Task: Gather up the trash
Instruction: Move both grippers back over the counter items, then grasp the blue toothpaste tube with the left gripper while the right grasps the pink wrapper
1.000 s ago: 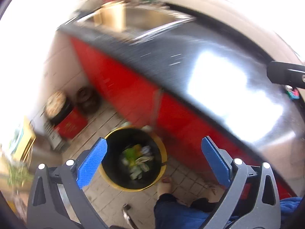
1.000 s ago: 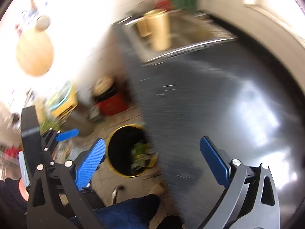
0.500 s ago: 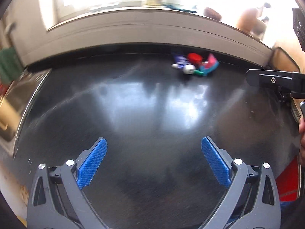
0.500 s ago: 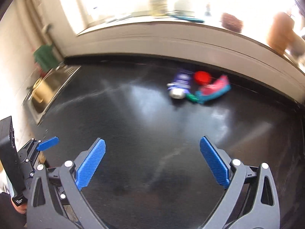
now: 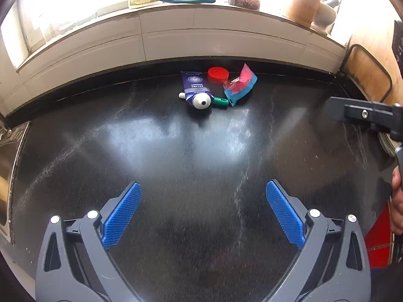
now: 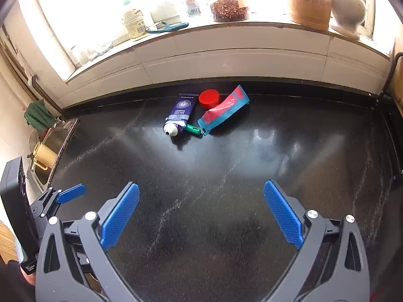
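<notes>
A: Where's the trash?

B: In a small heap on the black counter (image 5: pixel 191 156), right at the foot of the tiled wall (image 6: pixel 226 60). A blue tube (image 5: pixel 195 88) lies with its white cap toward us, a red lid (image 5: pixel 218 74) sits behind it against the wall, and a red-and-teal wrapper (image 5: pixel 239 85) lies just right of the tube.

A: Anything else in the heap?

B: A small green piece (image 5: pixel 219 101) between the tube's cap and the wrapper's near end, touching both as far as I can tell.

A: And the grippers?

B: The left gripper (image 5: pixel 202 216) is spread wide, nothing between its blue pads (image 5: pixel 122 217), and it sits well short of the heap. The right gripper (image 6: pixel 201 216) is just as wide and also bare, likewise well back from the heap.

A: What's left of the heap?

B: The sink (image 6: pixel 54 138), at the counter's far left end, with a tan cup (image 6: pixel 44 154) in it.
</notes>
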